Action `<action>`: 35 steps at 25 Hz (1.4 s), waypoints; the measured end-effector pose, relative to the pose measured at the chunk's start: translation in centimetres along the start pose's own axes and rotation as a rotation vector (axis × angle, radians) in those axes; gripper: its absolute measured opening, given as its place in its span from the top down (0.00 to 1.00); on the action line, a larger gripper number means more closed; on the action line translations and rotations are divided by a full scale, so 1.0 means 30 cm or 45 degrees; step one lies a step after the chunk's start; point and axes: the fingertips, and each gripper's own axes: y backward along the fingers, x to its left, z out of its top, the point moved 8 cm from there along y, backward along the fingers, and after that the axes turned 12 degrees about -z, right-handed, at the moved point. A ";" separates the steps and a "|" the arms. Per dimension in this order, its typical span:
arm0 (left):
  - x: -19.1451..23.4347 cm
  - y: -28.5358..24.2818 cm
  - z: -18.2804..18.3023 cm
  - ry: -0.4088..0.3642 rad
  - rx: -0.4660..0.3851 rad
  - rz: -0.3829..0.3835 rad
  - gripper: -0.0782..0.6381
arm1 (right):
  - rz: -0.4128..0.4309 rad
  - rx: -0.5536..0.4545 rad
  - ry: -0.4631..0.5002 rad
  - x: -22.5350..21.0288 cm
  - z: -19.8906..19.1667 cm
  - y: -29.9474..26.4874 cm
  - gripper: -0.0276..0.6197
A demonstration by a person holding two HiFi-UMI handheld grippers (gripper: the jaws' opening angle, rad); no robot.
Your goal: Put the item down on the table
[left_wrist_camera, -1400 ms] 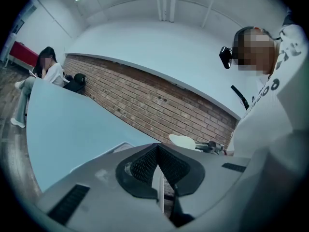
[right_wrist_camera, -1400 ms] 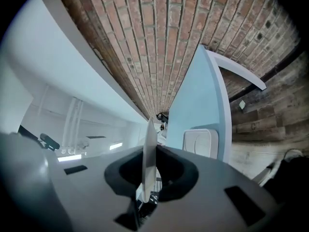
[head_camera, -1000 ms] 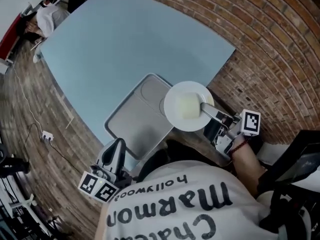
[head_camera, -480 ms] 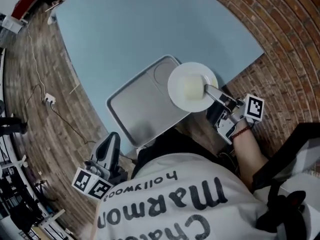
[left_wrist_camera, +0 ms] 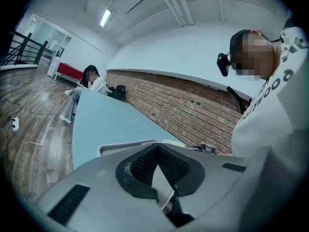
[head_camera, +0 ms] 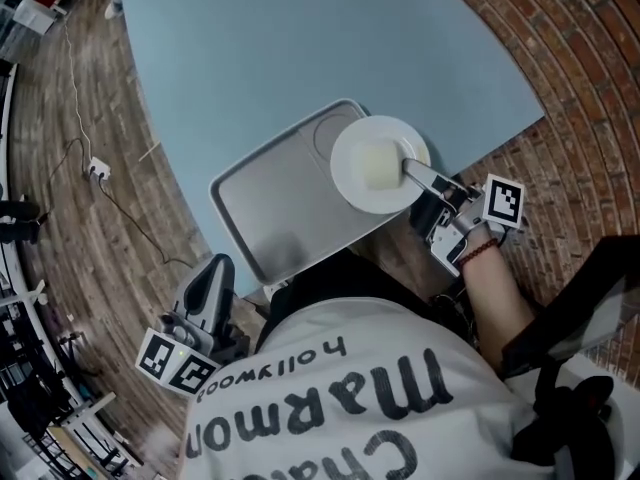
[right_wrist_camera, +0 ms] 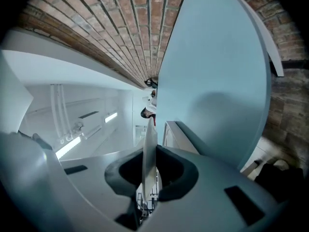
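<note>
A white plate (head_camera: 365, 168) with a pale square patch in its middle hangs over the near right corner of a grey tray (head_camera: 280, 218). The tray lies on the light blue table (head_camera: 300, 38). My right gripper (head_camera: 412, 171) is shut on the plate's near rim. In the right gripper view the plate (right_wrist_camera: 148, 149) shows edge-on between the black pads, with the tray (right_wrist_camera: 181, 134) and table (right_wrist_camera: 212, 71) beyond. My left gripper (head_camera: 218, 266) hangs low at the left, off the table's near edge, shut with nothing in it. In its own view the pads (left_wrist_camera: 155, 151) meet.
The floor around the table is wood at the left and brick at the right. A cable and power strip (head_camera: 95, 168) lie on the wood. A person (left_wrist_camera: 91, 83) sits at the table's far end. Something black (head_camera: 590, 308) stands at my right.
The head view has swung, so table and tray sit higher in frame. The plate stays in my right gripper over the tray's corner. The left gripper has dropped slightly lower left.
</note>
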 end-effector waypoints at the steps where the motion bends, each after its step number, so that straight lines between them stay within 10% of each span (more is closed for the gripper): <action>1: -0.003 -0.001 -0.004 0.003 -0.003 0.005 0.88 | -0.006 0.010 0.013 -0.002 0.003 -0.004 0.90; 35: 0.031 -0.006 -0.003 0.036 -0.037 0.045 0.88 | -0.272 0.220 0.601 0.102 0.013 -0.134 0.90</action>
